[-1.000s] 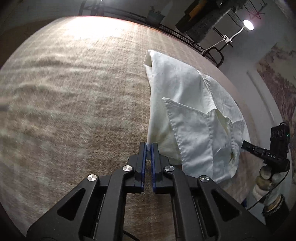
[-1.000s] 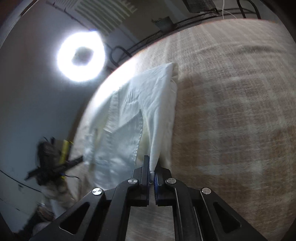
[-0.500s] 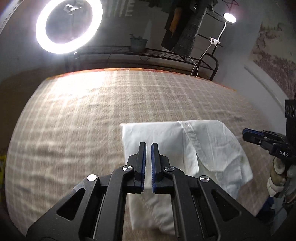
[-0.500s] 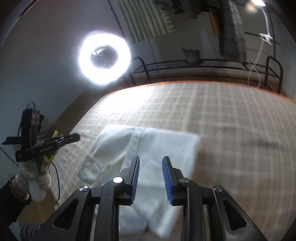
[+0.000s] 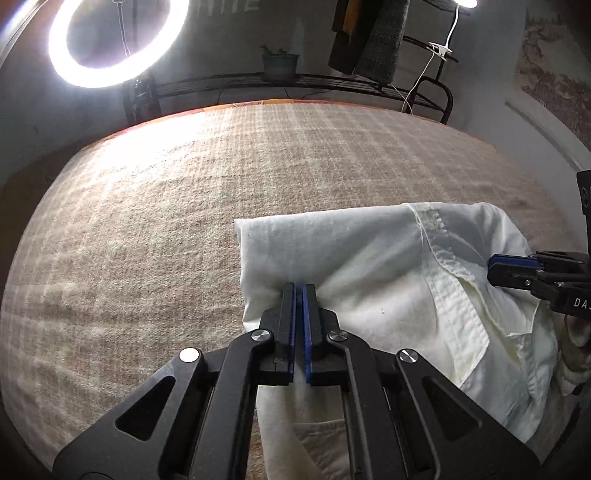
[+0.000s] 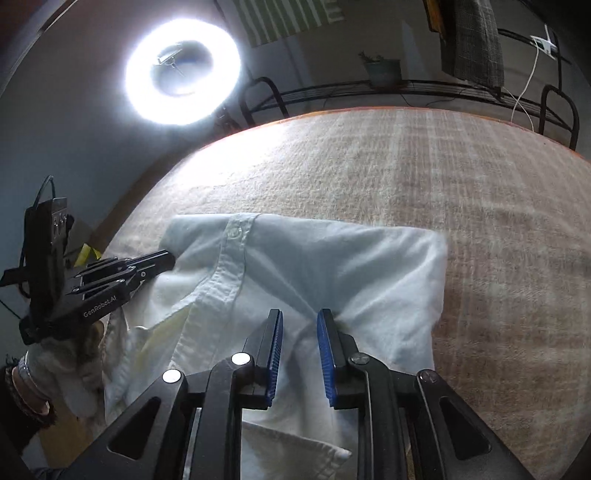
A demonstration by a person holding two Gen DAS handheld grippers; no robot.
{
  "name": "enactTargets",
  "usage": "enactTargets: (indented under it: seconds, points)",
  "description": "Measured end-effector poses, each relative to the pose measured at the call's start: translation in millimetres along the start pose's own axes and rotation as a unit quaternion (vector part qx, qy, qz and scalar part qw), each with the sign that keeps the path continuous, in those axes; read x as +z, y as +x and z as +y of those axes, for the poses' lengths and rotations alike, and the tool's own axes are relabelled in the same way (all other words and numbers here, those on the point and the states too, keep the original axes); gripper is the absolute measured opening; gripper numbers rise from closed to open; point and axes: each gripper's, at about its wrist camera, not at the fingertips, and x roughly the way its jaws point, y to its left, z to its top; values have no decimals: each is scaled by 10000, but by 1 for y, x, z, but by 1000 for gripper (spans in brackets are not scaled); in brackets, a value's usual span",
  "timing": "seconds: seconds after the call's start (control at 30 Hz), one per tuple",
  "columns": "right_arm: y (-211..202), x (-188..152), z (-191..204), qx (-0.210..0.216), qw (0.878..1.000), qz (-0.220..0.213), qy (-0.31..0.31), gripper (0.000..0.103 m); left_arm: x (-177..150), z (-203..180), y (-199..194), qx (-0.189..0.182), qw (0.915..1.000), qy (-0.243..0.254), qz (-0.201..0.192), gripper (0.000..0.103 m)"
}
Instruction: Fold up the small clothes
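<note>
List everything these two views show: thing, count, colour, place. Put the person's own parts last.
Shirt: one, white, folded on the blanket, button placket showing.
Blanket: one, beige plaid, covering the work surface.
Ring light: one, bright white, beyond the far edge.
Metal rack: one, black, behind the surface.
Potted plant: one, dark pot, on the rack.
Hanging clothes: dark and grey, above the rack; count unclear.
Clip lamp: one, white, top right.
Left gripper: black, blue-padded fingers nearly together over the shirt.
Right gripper: black, blue-padded fingers apart over the shirt.
Gloved hand: white glove, holding the left gripper.
</note>
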Motion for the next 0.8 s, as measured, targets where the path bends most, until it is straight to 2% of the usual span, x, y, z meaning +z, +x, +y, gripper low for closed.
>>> enactTargets:
  seconds: [0.07,0.17,0.33,0.43,0.57,0.8]
  points:
    - [-7,4,-3,102,9999,105,42,19,7,4,-10,-93,9999,-123,-50,1]
    - [-28,11,-3,191,9997,-151,-70,22,22,5,-21,-138,9995,-153,-227,1]
    - [-31,27,-23,-50,9992,-366,156,26,41,2,-14,-90,9996,-72,-245,1]
    - [-17,31,-28,-255,9994,-239,78,26,39,6,2,-8,9999,-86,-112,1]
    - [-3,31,-36,-405,9991,-131,40,22,26,19,26,-22,9993,-366,60,2]
    - [0,27,-48,-534,9986,-43,19,21,21,24,25,25,9993,-362,-11,7]
